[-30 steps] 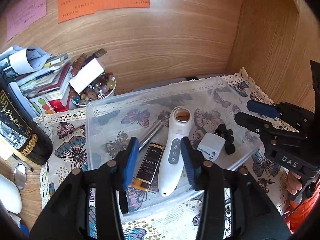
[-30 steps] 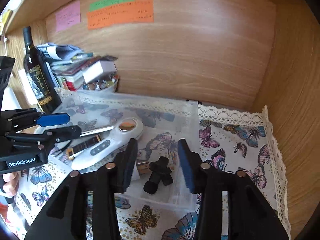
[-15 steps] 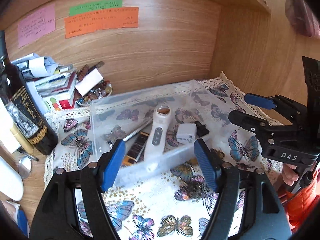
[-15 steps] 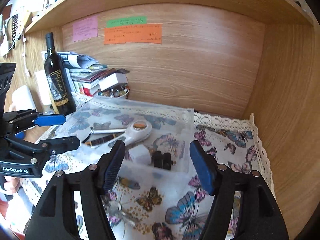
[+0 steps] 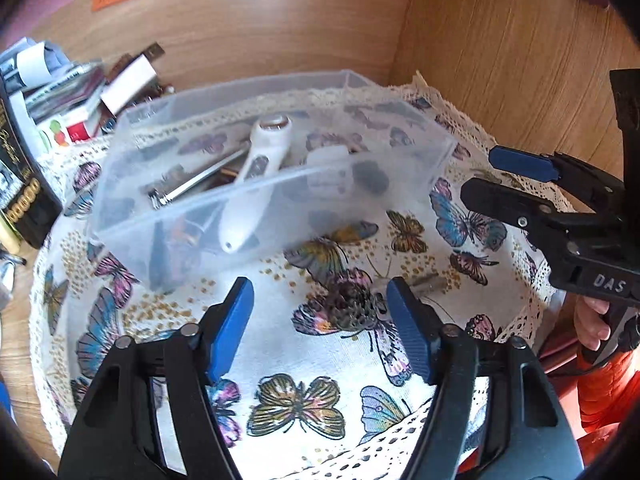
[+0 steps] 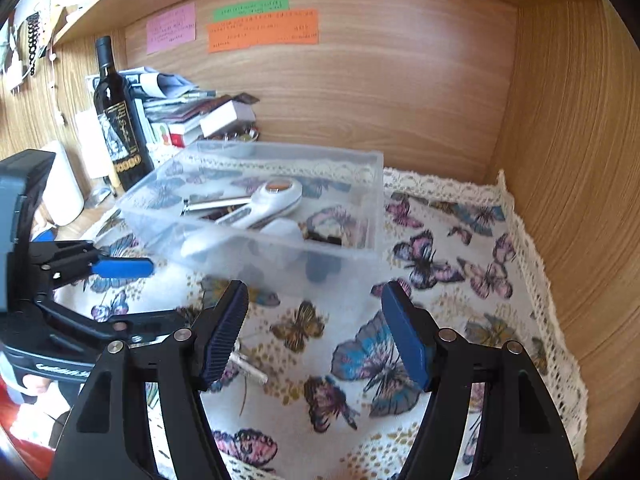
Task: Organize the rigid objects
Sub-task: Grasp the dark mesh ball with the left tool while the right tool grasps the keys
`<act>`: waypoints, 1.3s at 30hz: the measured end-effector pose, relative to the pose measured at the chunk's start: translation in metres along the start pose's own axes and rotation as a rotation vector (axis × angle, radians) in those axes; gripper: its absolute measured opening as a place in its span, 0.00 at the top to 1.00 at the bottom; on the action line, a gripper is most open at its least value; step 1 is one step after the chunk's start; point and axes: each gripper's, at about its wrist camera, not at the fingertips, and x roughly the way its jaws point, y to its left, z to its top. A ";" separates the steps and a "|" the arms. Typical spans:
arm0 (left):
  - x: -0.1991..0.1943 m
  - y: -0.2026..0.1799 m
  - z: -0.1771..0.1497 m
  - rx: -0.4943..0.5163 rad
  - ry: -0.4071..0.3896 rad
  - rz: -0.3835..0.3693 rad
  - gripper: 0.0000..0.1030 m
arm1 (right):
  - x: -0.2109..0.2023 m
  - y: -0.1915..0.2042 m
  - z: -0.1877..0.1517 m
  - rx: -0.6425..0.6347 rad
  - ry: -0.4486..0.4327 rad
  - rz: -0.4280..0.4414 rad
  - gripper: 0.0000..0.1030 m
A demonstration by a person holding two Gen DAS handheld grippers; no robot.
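A clear plastic box (image 5: 392, 190) (image 6: 360, 176) stands on the butterfly cloth (image 5: 296, 400) (image 6: 440, 248). In it lie a white handheld device (image 5: 256, 168) (image 6: 276, 200), a metal rod (image 5: 200, 180) (image 6: 216, 204), a white adapter (image 5: 332, 160) (image 6: 284, 228) and dark small parts. My left gripper (image 5: 320, 328) is open and empty, in front of the box. My right gripper (image 6: 316, 332) is open and empty, also in front of it. Each shows in the other's view, the right gripper (image 5: 516, 180) and the left gripper (image 6: 120, 268). A small metal piece (image 6: 248, 368) (image 5: 424, 282) lies on the cloth.
A dark wine bottle (image 6: 118, 120) (image 5: 16, 176) stands at the left by stacked books and papers (image 6: 176, 108) (image 5: 60, 84) and a bowl of beads with a white box (image 6: 228, 120). Wooden walls close the back and right. Coloured notes (image 6: 260, 28) are on the back wall.
Both grippers have pulled back from above the box and opened wider. They now sit lower, in front of the box's near wall. The box contents have not moved.
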 end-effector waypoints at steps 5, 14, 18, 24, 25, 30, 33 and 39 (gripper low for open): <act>0.021 -0.003 -0.001 -0.020 0.066 -0.054 0.59 | 0.008 0.003 -0.012 -0.003 0.046 0.048 0.35; 0.017 0.005 -0.008 -0.062 0.042 -0.036 0.69 | 0.022 0.021 -0.025 -0.057 0.115 0.106 0.29; 0.004 0.019 -0.015 -0.103 0.021 -0.019 0.69 | 0.032 0.035 -0.028 -0.112 0.151 0.125 0.29; -0.009 0.040 -0.026 -0.156 0.006 -0.022 0.69 | 0.053 0.052 -0.033 -0.178 0.222 0.135 0.31; -0.010 0.042 -0.028 -0.162 0.008 -0.033 0.69 | 0.057 0.053 -0.034 -0.177 0.234 0.140 0.32; -0.010 0.045 -0.029 -0.173 0.004 -0.050 0.69 | 0.061 0.047 -0.030 -0.151 0.232 0.150 0.58; -0.012 0.044 -0.029 -0.173 -0.005 -0.055 0.69 | 0.061 0.042 -0.029 -0.129 0.223 0.132 0.77; -0.015 0.040 -0.029 -0.175 -0.015 -0.051 0.69 | 0.057 0.039 -0.030 -0.098 0.193 0.080 0.78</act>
